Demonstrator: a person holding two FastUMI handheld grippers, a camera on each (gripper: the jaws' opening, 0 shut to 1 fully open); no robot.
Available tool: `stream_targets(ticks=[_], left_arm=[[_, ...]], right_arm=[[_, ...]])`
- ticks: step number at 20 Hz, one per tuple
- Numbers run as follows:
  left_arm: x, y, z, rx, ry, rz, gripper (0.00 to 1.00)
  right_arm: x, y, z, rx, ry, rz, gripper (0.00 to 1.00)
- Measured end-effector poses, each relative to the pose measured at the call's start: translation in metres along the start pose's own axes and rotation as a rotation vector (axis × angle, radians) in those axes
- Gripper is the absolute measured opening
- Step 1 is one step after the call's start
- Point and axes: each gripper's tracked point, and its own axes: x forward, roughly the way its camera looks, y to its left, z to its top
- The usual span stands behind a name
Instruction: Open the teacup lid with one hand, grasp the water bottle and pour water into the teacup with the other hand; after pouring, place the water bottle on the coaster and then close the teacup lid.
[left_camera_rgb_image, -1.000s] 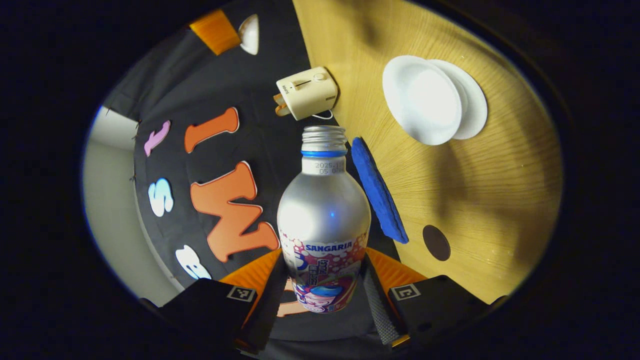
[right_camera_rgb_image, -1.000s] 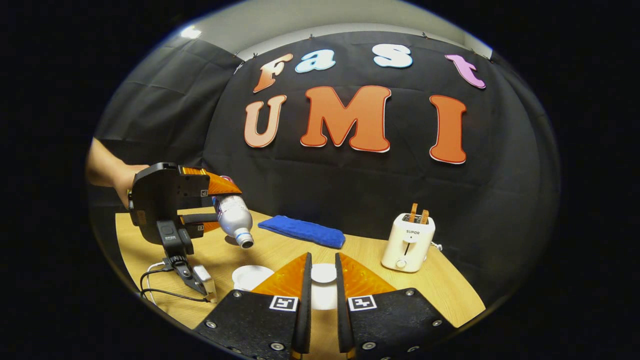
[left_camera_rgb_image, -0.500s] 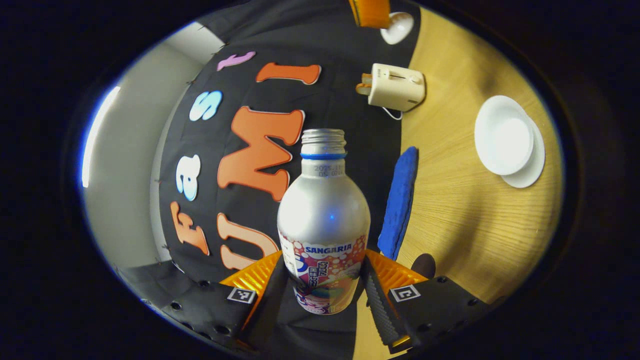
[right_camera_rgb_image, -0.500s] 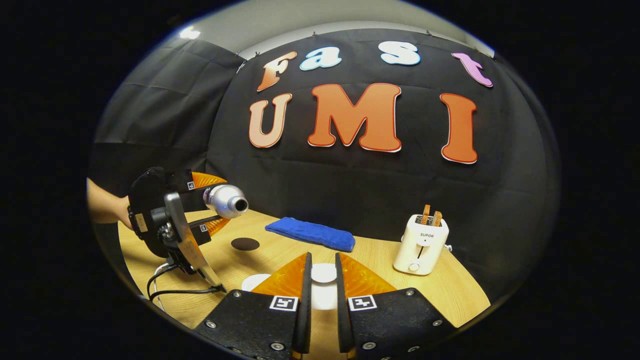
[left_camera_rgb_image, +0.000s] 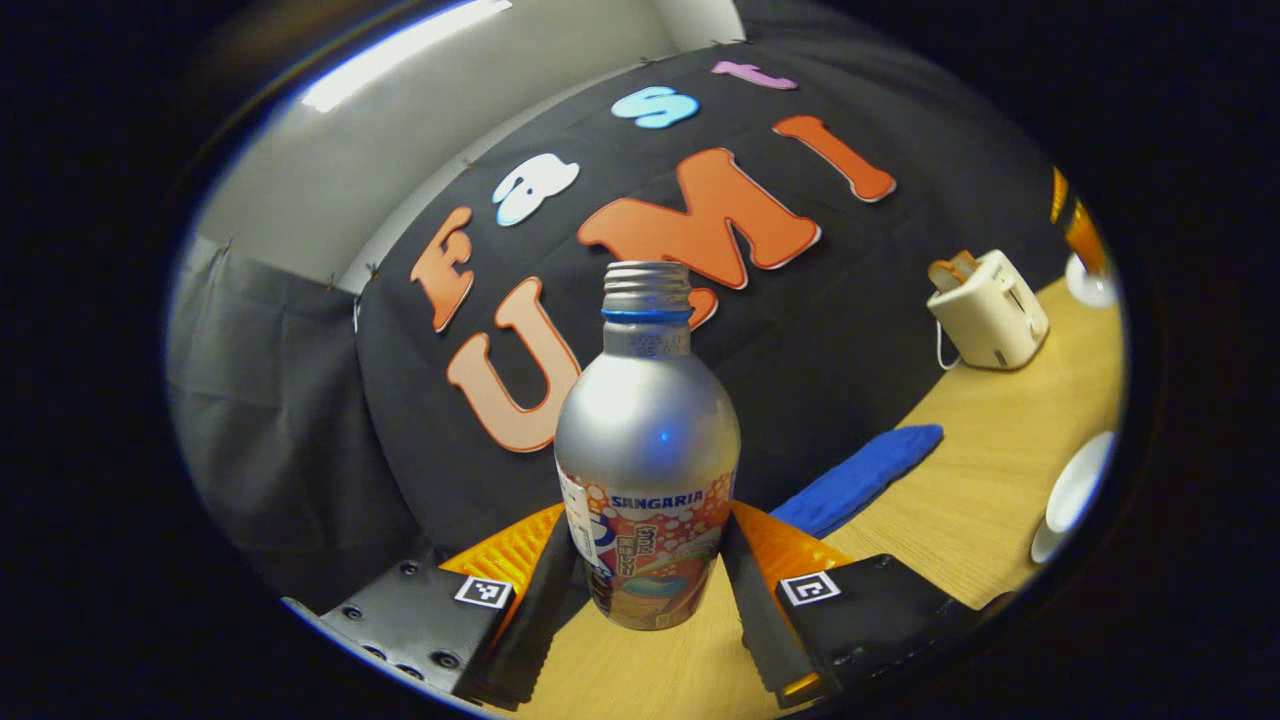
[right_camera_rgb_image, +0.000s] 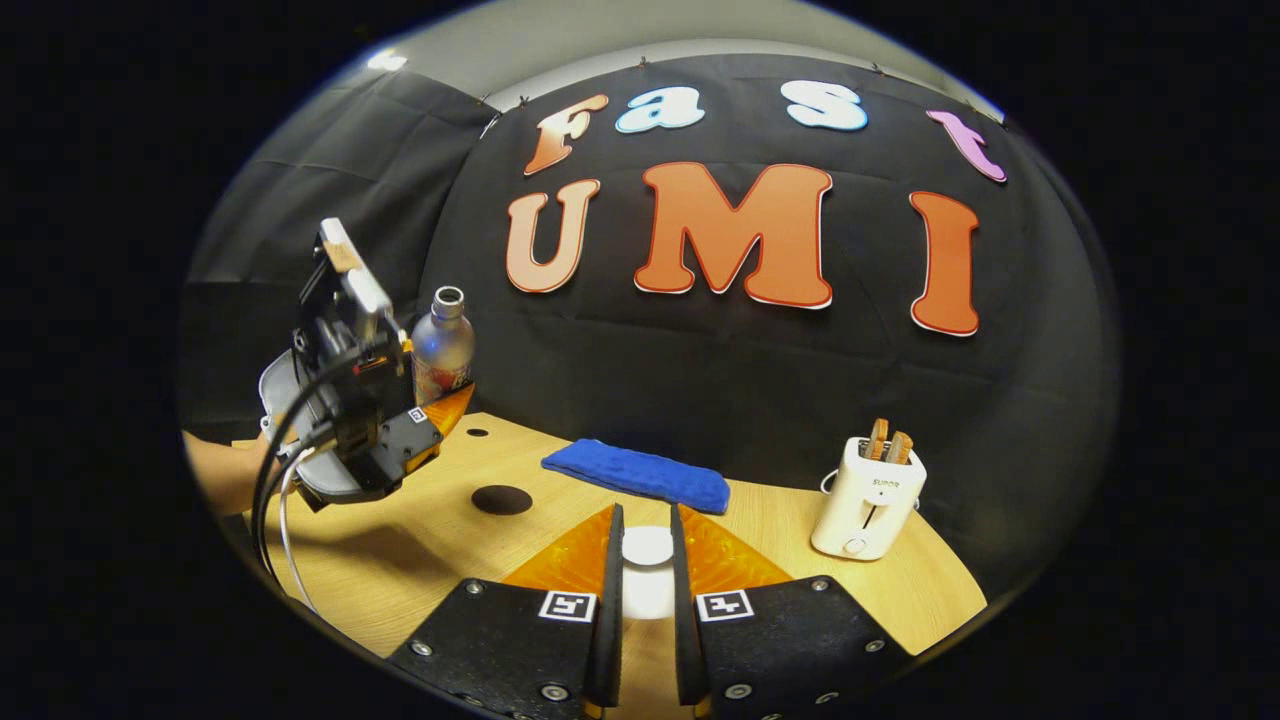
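My left gripper (left_camera_rgb_image: 648, 545) is shut on a silver water bottle (left_camera_rgb_image: 648, 430) with a colourful label and no cap. The bottle stands nearly upright in the air over the table. In the right gripper view that gripper (right_camera_rgb_image: 400, 425) and its bottle (right_camera_rgb_image: 443, 345) hang at the left, above and behind a dark round coaster (right_camera_rgb_image: 502, 499). My right gripper (right_camera_rgb_image: 645, 520) is shut on the white teacup lid (right_camera_rgb_image: 647, 548), held above the table. The white teacup (left_camera_rgb_image: 1078, 488) on its saucer sits at the right edge of the left gripper view.
A folded blue cloth (right_camera_rgb_image: 637, 473) lies on the wooden table (right_camera_rgb_image: 420, 560) near the back wall. A cream toaster (right_camera_rgb_image: 868, 485) with toast in it stands at the back right. A hand and cables trail from the left gripper.
The left gripper has swung the bottle from tilted, mouth down, through level, back to upright, and lifted it. The right gripper still holds the lid in about the same place.
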Motion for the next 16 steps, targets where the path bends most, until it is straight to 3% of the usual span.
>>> stream_targets(ticks=[4,5,6,7,8,9,11,15,16], left_arm=[[0.009,0.007,-0.015,-0.196,0.035,-0.012,0.82],[0.011,0.01,-0.021,-0.24,0.05,-0.008,0.87],[0.012,0.006,-0.022,-0.28,0.069,-0.025,0.82],[0.013,0.008,-0.028,-0.322,0.084,-0.022,0.87],[0.019,0.005,-0.032,-0.359,0.1,-0.032,0.77],[0.02,0.004,-0.038,-0.39,0.116,-0.031,0.82],[0.021,-0.001,-0.047,-0.429,0.146,-0.05,0.86],[0.029,-0.006,-0.061,-0.456,0.17,-0.075,0.82],[0.029,-0.011,-0.064,-0.464,0.174,-0.09,0.86]], right_arm=[[0.007,0.01,-0.001,0.006,0.015,-0.006,0.22],[0.009,0.012,-0.002,0.007,0.018,-0.007,0.22],[0.01,0.014,-0.003,0.009,0.022,-0.008,0.23],[0.011,0.016,-0.006,0.01,0.028,-0.007,0.23],[0.013,0.017,-0.008,0.011,0.035,-0.011,0.23],[0.013,0.019,-0.01,0.011,0.041,-0.009,0.23],[0.016,0.021,-0.013,0.011,0.05,-0.006,0.23],[0.02,0.025,-0.023,0.007,0.079,-0.002,0.23],[0.02,0.027,-0.027,0.007,0.089,0.0,0.23]])
